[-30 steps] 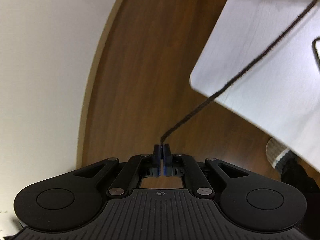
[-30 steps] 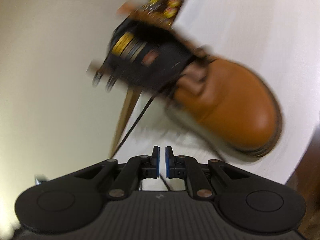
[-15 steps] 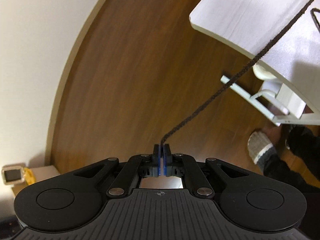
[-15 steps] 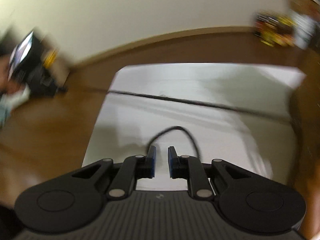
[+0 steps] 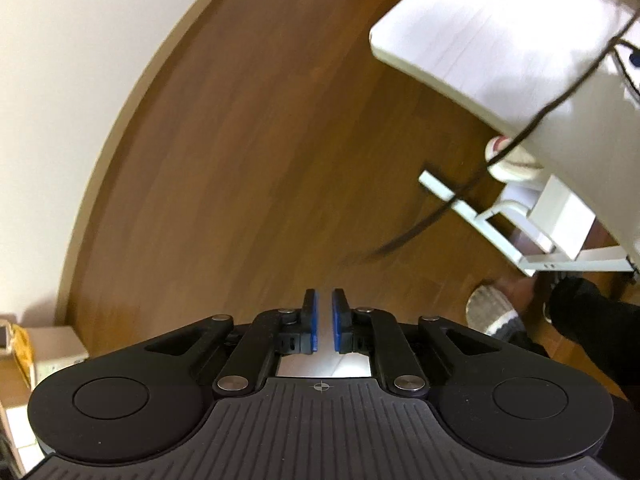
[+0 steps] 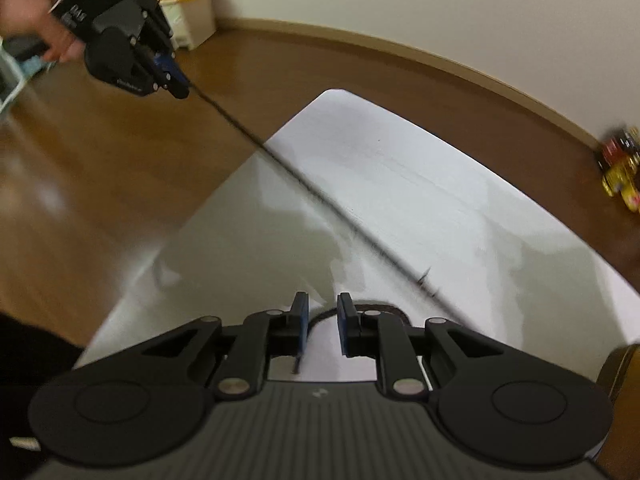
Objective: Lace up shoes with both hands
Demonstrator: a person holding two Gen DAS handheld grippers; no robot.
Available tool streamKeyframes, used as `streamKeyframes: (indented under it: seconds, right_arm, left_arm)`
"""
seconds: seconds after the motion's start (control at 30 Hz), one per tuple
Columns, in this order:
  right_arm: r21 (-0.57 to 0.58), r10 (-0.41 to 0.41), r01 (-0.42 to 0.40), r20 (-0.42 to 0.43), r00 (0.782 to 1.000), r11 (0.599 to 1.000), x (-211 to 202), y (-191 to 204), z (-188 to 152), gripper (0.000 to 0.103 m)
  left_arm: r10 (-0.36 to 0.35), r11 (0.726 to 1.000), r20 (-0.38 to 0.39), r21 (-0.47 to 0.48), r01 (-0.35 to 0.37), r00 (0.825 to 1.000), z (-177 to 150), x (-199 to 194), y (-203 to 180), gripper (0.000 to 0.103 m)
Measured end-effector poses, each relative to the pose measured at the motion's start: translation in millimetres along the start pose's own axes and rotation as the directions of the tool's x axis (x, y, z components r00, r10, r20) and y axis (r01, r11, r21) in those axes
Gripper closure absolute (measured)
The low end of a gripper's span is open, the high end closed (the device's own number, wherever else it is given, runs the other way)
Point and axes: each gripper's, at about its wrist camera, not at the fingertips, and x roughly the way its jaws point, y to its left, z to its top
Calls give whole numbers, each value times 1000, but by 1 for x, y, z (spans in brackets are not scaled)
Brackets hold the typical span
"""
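- Left gripper (image 5: 324, 320): its jaws are opening, and a clear gap shows between the blue pads (image 5: 313, 322). Nothing lies between them. It hangs over bare floor (image 5: 240, 160), off the table.
- Lace (image 5: 536, 120): in the left view it runs off the table (image 5: 480, 40) edge at about 2 o'clock and trails down toward the floor. Its lower stretch is blurred, so it looks loose and falling rather than taut.
- In the right view the lace (image 6: 320, 196) crosses the table (image 6: 440, 184) from 10 o'clock to 4 o'clock. Its far end appears to meet the left gripper (image 6: 176, 80) at 10 o'clock; contact there is too blurred to confirm.
- Right gripper (image 6: 322, 326): its jaws are opening, with pads (image 6: 343, 328) apart. A dark loop of lace (image 6: 376, 306) curves just beyond the tips at 12 o'clock. No pinch is visible.
- Shoe: not clearly in either view. A brown edge at 4 o'clock in the right view may be it; I cannot tell.
- Handling, judged: the lace is light, limp and thin, with a rough weave that should resist slipping. It will sag and swing when released.
- Best hold, judged: near the free end, squarely across the pads, since the stiff tip is what feeds an eyelet.
- Risk, judged: a loose end hanging off the table may drag more lace with it.
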Motion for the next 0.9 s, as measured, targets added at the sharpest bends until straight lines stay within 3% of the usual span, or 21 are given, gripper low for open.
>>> streamKeyframes:
  seconds: [0.2,0.4,0.5,0.53,0.57,0.63,0.9]
  right_arm:
    - [-113,-6,3,-23,1000,994,-6,-1,-4,85]
    - [-321,-55,36,-51,997,946,1,8,-10,84]
    - [-452,-70,39,-52,996,891,8,17,-7,84]
    - [-532,-59,17,-61,996,846,10,24,-4,84]
    - [-546,-57,13,-64,996,837,12,25,-3,84]
    - [-637,-46,-26,-96,994,770,17,30,2,84]
    - [-792,-1,-179,-221,975,584,29,26,23,84]
  left_arm:
    - [-1,999,16,-39,2,1000,-14,0,-7,92]
    - [-54,994,93,-85,62,994,-11,-22,-19,92]
    - [-91,990,145,-93,106,985,-7,-36,-26,92]
    - [-108,988,168,-96,125,980,-6,-41,-29,92]
    - [-125,984,188,-100,145,974,-4,-46,-32,92]
    - [-160,976,220,-113,189,962,-3,-53,-39,92]
    - [-215,946,239,-192,263,947,-14,-53,-54,92]
